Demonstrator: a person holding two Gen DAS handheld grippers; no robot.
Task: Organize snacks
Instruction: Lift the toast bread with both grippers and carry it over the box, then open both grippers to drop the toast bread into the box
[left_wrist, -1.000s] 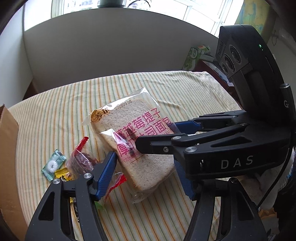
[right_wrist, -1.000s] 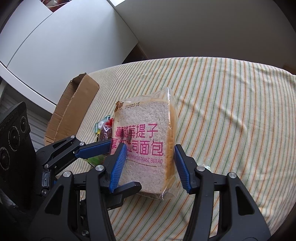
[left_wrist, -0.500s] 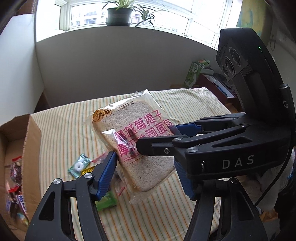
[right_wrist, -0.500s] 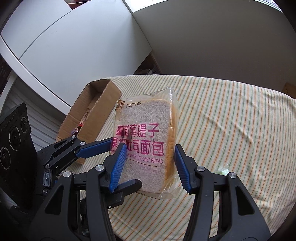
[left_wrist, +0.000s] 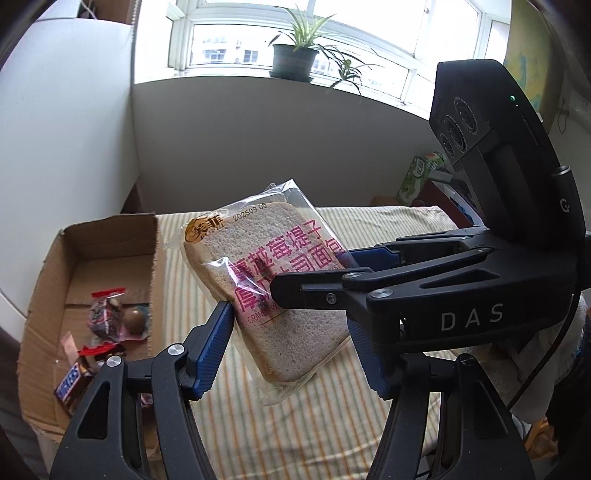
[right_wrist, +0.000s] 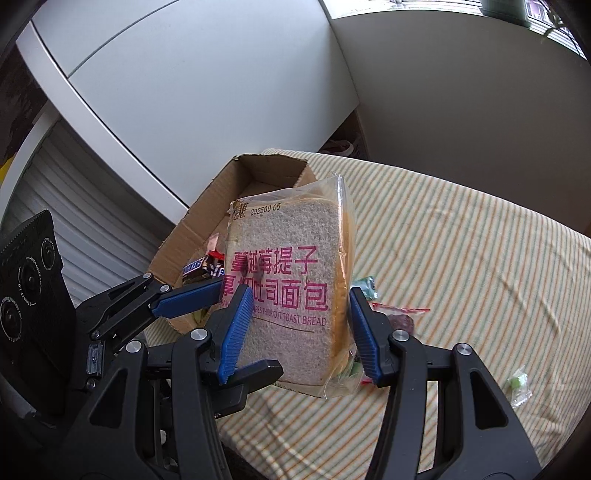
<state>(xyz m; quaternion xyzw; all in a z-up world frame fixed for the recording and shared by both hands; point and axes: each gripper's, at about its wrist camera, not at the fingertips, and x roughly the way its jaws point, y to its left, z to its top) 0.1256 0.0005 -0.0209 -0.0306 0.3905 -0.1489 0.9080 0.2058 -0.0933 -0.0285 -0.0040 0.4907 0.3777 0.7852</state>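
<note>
A clear packet of sliced toast bread (left_wrist: 269, 266) with pink lettering hangs in the air above the striped tablecloth (left_wrist: 369, 229). My left gripper (left_wrist: 290, 352) is shut on it, its blue pads pressing on the packet's two edges. My right gripper (right_wrist: 300, 330) is shut on the same packet (right_wrist: 288, 236) from the other side, and its black finger crosses the packet's face in the left wrist view. Left of and beyond the bread stands an open cardboard box (left_wrist: 110, 236) holding a Snickers bar (left_wrist: 70, 384) and a red-wrapped sweet (left_wrist: 107, 314).
Loose snacks lie on the tablecloth (right_wrist: 461, 258) under and right of the bread: a red-edged packet (right_wrist: 400, 317), a green packet (right_wrist: 365, 286) and a small green sweet (right_wrist: 519, 384). A green carton (left_wrist: 417, 181) stands beyond the table's far right. White walls surround the table.
Both grippers have risen with the bread packet and carried it left towards the cardboard box. The box's inside and its snacks have come into view.
</note>
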